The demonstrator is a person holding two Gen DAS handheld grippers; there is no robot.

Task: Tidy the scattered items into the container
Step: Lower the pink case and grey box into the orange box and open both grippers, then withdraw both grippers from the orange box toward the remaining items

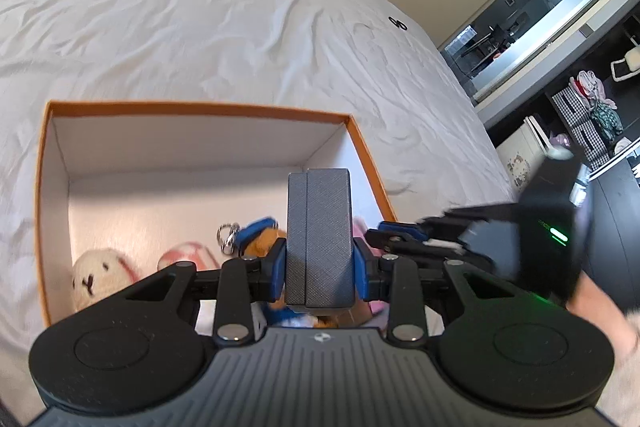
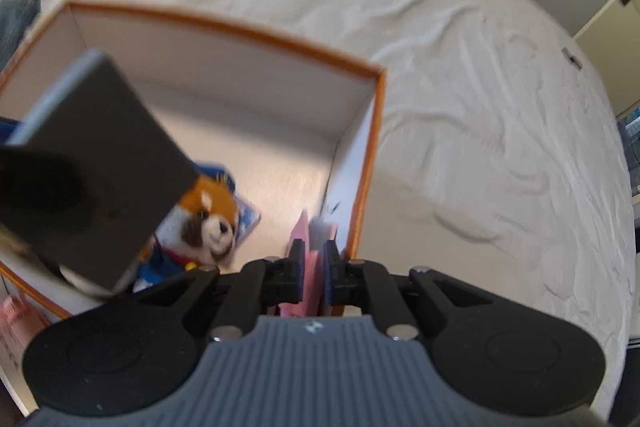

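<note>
A: Item one, left gripper (image 1: 319, 259). State?

B: Jaws part-closed, clamped on a grey rectangular case (image 1: 319, 235). Case stands upright between the blue pads (image 1: 280, 269), long axis running straight ahead along the fingers.

A: Position against the container?

B: The orange-rimmed box (image 1: 200, 105) lies directly beneath and ahead of that claw; the case's tip hangs over the box's right half. In my judgement, a straight drop lands it inside.

A: Box contents under the claw?

B: Cream plush (image 1: 94, 273) down to its left, orange-and-white plush (image 2: 208, 215) just below it, a metal clasp (image 1: 228, 237) beside that.

A: Item two, right gripper (image 2: 311, 267).

B: Jaws nearly together, pinching a thin pink flat item (image 2: 310, 259), edge-on, long axis forward. What the item is I cannot tell; blurred.

A: Its place?

B: Just inside the box's right wall (image 2: 352, 187), which runs immediately right of that claw.

A: Nearer hand?

B: Both are over the box; the left sits more central.
</note>
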